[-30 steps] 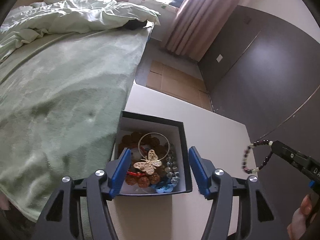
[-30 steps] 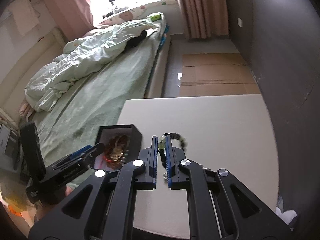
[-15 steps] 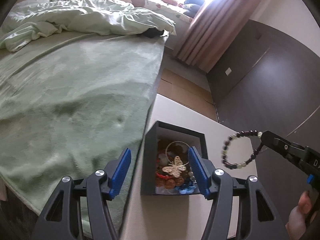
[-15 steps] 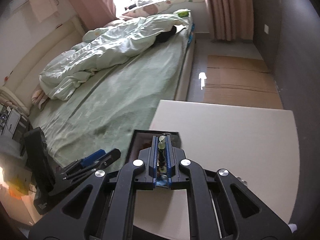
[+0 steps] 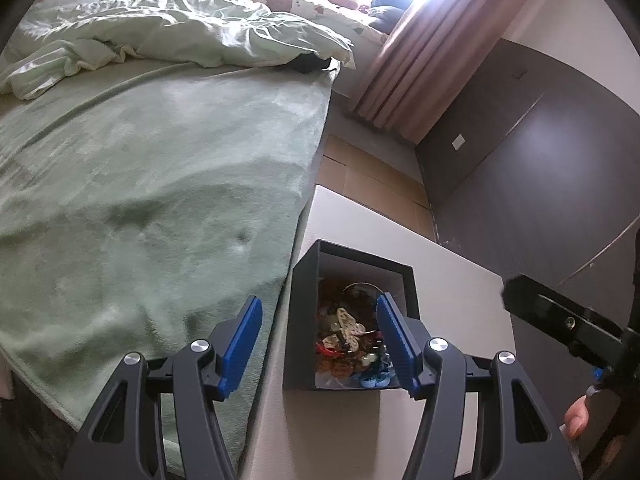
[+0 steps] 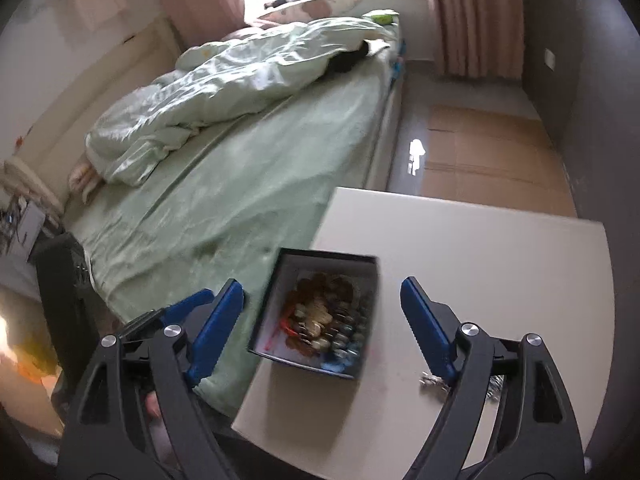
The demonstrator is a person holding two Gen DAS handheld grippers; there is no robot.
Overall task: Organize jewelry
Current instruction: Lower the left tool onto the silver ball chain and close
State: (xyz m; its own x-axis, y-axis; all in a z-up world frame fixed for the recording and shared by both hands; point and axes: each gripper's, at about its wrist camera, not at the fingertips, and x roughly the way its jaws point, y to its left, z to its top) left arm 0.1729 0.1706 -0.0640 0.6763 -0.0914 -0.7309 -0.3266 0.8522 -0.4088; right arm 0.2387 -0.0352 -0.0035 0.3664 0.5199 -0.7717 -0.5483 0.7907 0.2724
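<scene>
1. Jewelry [image 6: 320,320] lies heaped in the open black box [image 5: 304,320], which stands at the worktop [image 6: 500,280] edge nearest the bed [image 5: 140,180]; you can make out a pale butterfly piece [image 5: 350,326], amber-brown beads and a thin hoop on top.

2. Your right gripper [image 6: 322,308] hangs directly over the box with its blue fingers [image 6: 426,328] spread wide and nothing between them; the box shows squarely in the gap.

3. Your left gripper [image 5: 320,340] is also spread open and holds nothing. Its right finger [image 5: 394,340] overlaps the box's right side in the left wrist view, while the other finger sits out over the bed edge, so it is off-centre to the box's left.

4. One small silvery piece [image 6: 434,382] lies loose on the worktop, just beside your right gripper's right finger and to the right of the box. Part of it is hidden behind that finger, so its long axis cannot be judged.

5. That relation decides the next move: the loose piece lies right of and nearer than the box, well within your right hand's side and across the box from your left. Judging from this, the right gripper is the nearer one to collect it.

6. Watch the box's place at the worktop edge; a nudge toward the bed could tip it off.
</scene>
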